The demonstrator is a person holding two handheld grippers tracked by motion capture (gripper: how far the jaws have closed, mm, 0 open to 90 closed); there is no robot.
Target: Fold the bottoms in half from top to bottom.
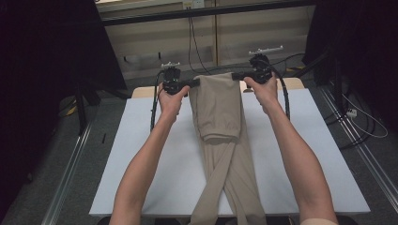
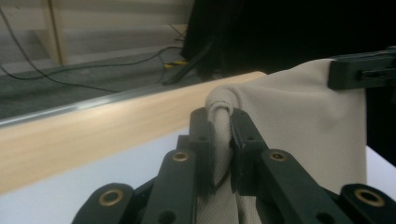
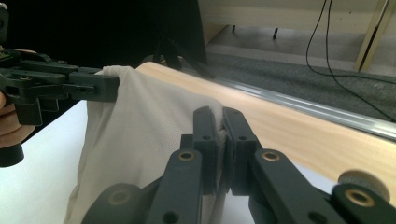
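Beige trousers (image 1: pixel 219 136) lie down the middle of the white table top (image 1: pixel 141 154), their legs crossing near the front edge and hanging over it. The far part is lifted and folded back over itself. My left gripper (image 1: pixel 193 83) is shut on the fold's left corner, and my right gripper (image 1: pixel 237 75) is shut on its right corner. In the left gripper view the black jaws pinch a roll of beige cloth (image 2: pixel 219 135). The right gripper (image 3: pixel 222 140) likewise clamps the cloth edge (image 3: pixel 140 126), with the left gripper (image 3: pixel 70 84) across from it.
A pale wooden strip (image 1: pixel 293 83) runs along the table's far edge. Metal rails (image 1: pixel 361 154) flank the table on the grey floor. Cables (image 1: pixel 361 122) trail at the right and behind, and black curtains stand at both sides.
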